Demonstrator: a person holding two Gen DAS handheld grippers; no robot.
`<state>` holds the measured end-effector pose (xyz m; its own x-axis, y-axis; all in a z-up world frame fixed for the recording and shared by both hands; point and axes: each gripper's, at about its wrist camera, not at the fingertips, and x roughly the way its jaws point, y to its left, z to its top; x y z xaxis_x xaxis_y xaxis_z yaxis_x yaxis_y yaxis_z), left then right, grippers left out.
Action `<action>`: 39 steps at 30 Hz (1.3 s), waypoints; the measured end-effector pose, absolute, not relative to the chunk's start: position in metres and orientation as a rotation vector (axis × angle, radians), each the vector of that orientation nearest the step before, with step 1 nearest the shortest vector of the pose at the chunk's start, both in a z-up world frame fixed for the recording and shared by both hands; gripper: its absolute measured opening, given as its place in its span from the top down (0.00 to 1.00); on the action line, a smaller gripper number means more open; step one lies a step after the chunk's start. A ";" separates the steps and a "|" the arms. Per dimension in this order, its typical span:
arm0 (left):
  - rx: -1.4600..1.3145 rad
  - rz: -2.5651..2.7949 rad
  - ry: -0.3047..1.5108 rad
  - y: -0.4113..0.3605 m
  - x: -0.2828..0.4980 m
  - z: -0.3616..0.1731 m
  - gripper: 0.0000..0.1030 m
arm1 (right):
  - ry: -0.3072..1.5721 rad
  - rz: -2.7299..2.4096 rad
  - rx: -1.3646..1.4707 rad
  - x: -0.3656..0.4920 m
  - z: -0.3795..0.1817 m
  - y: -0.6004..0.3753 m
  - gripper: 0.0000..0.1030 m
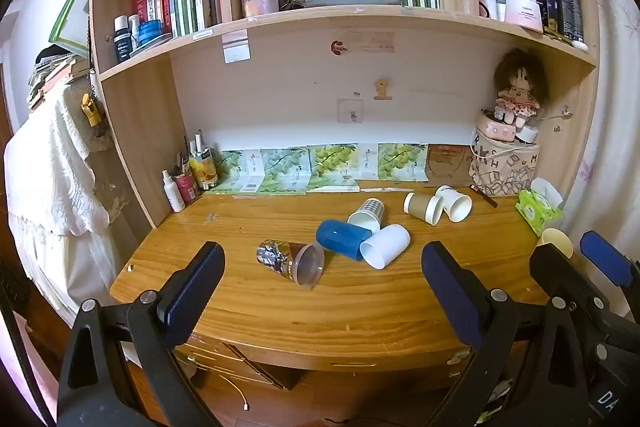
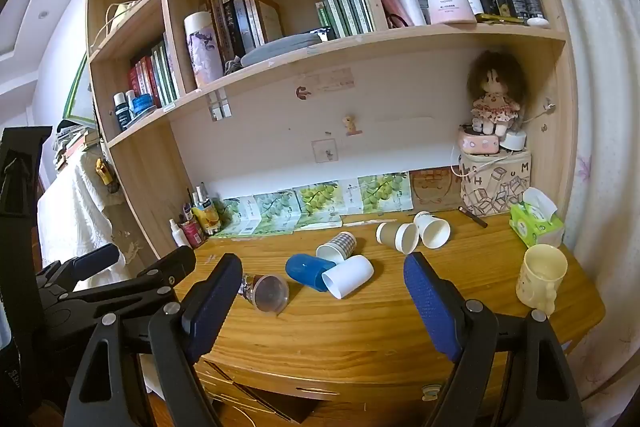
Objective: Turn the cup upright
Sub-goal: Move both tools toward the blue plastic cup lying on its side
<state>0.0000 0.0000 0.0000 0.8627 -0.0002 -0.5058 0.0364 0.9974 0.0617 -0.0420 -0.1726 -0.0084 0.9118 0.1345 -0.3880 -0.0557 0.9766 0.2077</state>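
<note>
Several cups lie on their sides on the wooden desk [image 1: 360, 311]: a clear printed cup [image 1: 292, 259], a blue cup [image 1: 342, 238], a white cup [image 1: 385, 246], a checked paper cup [image 1: 366, 213], a brown paper cup [image 1: 423, 207] and a white paper cup [image 1: 454, 202]. A cream mug [image 2: 541, 278] stands upright at the desk's right side. My left gripper [image 1: 320, 291] is open and empty, held above the desk's front edge. My right gripper [image 2: 320, 291] is open and empty too, beside it; it also shows in the left wrist view [image 1: 576, 259].
A green tissue box [image 2: 535, 222] and a patterned box [image 2: 495, 183] with a doll [image 2: 494, 99] stand at the back right. Bottles and pens [image 1: 188, 175] stand at the back left. Shelves with books [image 1: 320, 15] hang over the desk.
</note>
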 end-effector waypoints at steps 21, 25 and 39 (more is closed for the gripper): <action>0.036 0.024 0.633 0.005 0.009 -0.014 0.03 | 0.482 0.151 0.211 -0.031 -0.019 -0.176 0.19; 0.035 0.028 0.675 0.008 0.020 -0.020 0.03 | 0.513 0.158 0.222 -0.023 -0.024 -0.174 0.19; 0.056 0.005 0.858 0.035 0.086 -0.051 0.04 | 0.695 0.185 0.308 0.044 -0.053 -0.153 0.19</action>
<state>0.0864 0.0349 -0.0506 0.6544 0.0271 -0.7557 0.0184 0.9985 0.0518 0.0443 -0.1535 -0.0530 0.7541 0.2686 -0.5993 -0.0654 0.9387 0.3385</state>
